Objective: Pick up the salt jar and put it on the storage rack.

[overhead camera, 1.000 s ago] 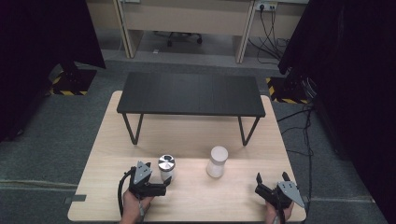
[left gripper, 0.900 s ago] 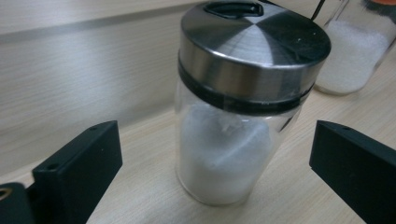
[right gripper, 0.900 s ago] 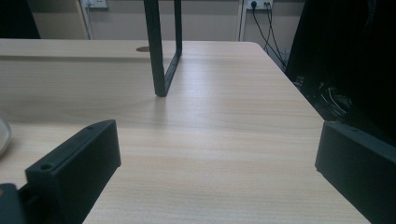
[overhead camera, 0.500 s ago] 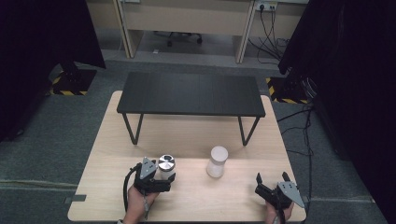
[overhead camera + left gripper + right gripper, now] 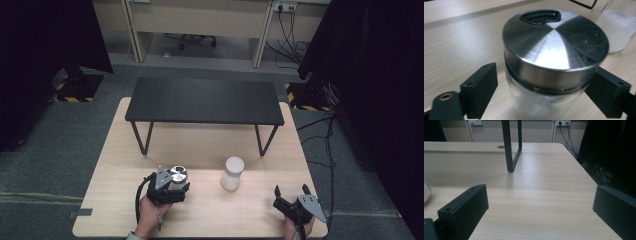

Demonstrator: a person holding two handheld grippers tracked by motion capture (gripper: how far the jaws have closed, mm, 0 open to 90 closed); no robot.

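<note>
Straddling jar (image 5: 554, 67) | left gripper (image 5: 172, 189) spread, not clamped | right gripper (image 5: 291, 196) released

One steel-lidded jar (image 5: 177, 177), one white cup (image 5: 233, 173), one black bench (image 5: 204, 100), two grippers.

A clear glass jar (image 5: 554, 72) with a brushed steel lid stands upright between the left gripper's (image 5: 544, 92) spread fingers.

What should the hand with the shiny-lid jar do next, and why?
Probably squeeze shut. The left gripper has its jaws open on either side of the jar, with a gap on one side at least, so the jar is not yet held. It stands upright on the table, so closing should catch it below the metal lid.
</note>
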